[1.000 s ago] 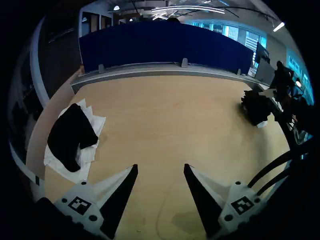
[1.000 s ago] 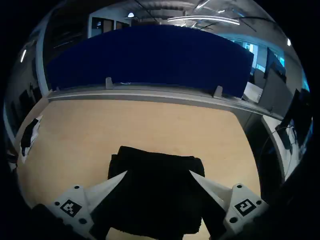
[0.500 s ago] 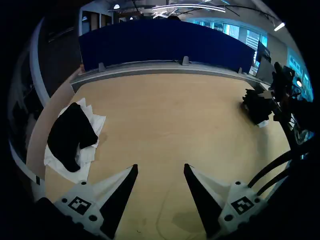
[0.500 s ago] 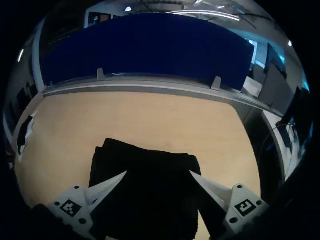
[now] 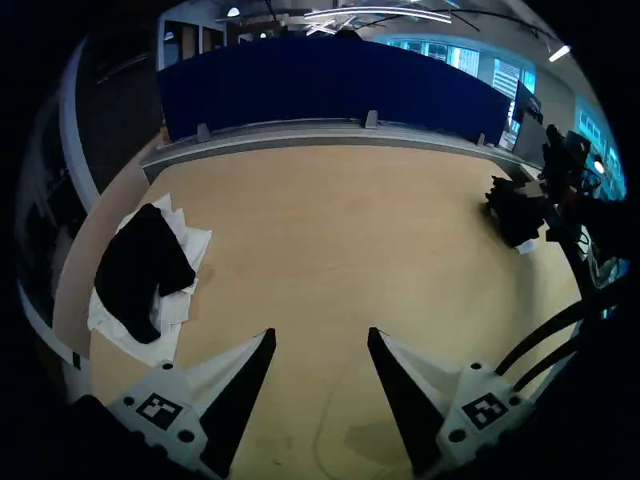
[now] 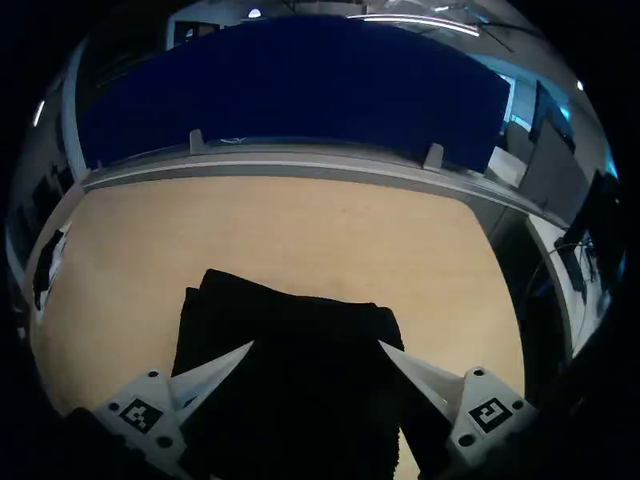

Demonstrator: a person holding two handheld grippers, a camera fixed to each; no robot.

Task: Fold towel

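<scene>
1. Left gripper [image 5: 320,332]: held low and level over the table [image 5: 344,216], pointing across it toward the blue partition [image 5: 320,88]. Jaws wide apart, with bare wood between the tips and nothing held.
2. Right gripper [image 6: 316,344]: tilted down over the folded black towel [image 6: 280,320], also facing the partition. Jaws spread wide. The towel fills the gap and runs under both fingers, and neither finger visibly presses on it.
3. The towel lies flat on the table as a roughly rectangular stack. Its far edge is square to the gripper, and a lower layer sticks out on the left side.
4. In the left gripper view the same towel [image 5: 516,216] sits at the table's far right edge. A dark shape over it is too dim to make out.
5. A second pile sits at the table's left edge, well apart from both grippers: black cloth [image 5: 140,268] draped on white cloth [image 5: 180,308].
</scene>
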